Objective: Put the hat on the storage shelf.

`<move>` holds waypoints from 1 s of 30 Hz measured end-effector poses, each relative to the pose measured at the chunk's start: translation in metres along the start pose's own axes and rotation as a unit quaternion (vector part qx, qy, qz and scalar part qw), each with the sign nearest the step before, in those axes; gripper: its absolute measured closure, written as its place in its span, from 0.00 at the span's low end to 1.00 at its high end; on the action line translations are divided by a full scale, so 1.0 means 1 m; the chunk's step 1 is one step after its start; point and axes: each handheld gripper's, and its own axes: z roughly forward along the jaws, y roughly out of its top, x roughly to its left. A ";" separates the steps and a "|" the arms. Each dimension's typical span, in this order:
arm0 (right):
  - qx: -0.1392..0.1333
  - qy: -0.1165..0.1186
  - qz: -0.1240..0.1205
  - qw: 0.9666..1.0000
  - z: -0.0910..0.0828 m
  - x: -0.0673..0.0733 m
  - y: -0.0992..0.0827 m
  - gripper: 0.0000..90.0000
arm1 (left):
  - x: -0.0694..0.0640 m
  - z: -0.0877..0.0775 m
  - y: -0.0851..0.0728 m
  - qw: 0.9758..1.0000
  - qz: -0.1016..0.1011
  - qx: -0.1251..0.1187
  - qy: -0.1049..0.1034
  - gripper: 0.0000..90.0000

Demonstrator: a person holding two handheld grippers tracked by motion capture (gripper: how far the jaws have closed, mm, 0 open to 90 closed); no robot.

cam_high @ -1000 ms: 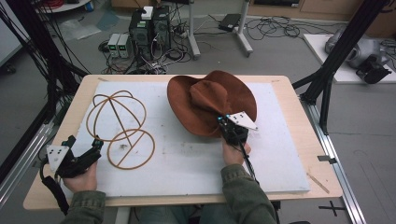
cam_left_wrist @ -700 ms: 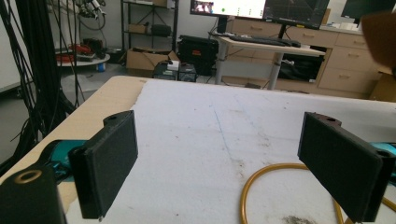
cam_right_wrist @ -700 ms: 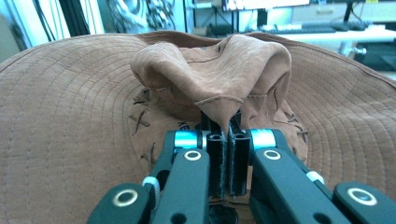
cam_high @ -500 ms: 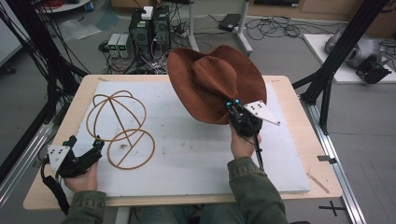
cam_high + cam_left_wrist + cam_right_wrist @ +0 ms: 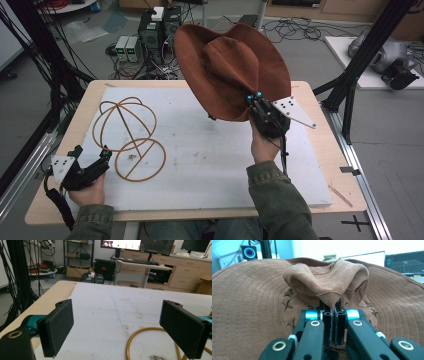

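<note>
A brown wide-brimmed hat [image 5: 230, 70] hangs tilted in the air above the far right of the table, crown toward the camera. My right gripper [image 5: 255, 97] is shut on its brim; in the right gripper view the brown leather hat [image 5: 262, 305] is pinched between the closed jaws of that gripper [image 5: 333, 315]. A golden wire hat stand [image 5: 131, 137] lies on its side on the white board at the left. My left gripper [image 5: 92, 159] rests near the table's front left corner, open, beside the stand's ring [image 5: 150, 340], with nothing between its fingers [image 5: 57, 327].
A white foam board [image 5: 210, 165] covers most of the wooden table [image 5: 45, 200]. Black frame posts [image 5: 367, 50] stand at both sides. Computers and cables [image 5: 150, 35] sit on the floor beyond the far edge.
My right gripper has lifted the hat off the table and carried it up and farther away, tilting it. The left gripper and the wire stand have stayed put.
</note>
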 end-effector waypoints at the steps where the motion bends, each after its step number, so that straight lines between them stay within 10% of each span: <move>1: -0.005 0.006 0.001 1.000 0.000 0.001 0.003 1.00 | 0.000 0.000 0.000 1.000 0.000 0.000 0.000 0.14; 21: -0.050 0.129 -0.001 0.990 0.011 0.068 0.071 1.00 | 0.004 -0.001 0.000 1.000 -0.014 -0.002 0.003 0.14; 30: -0.049 0.212 0.004 0.976 0.028 0.105 0.076 1.00 | 0.009 -0.003 -0.001 1.000 -0.023 -0.003 0.009 0.14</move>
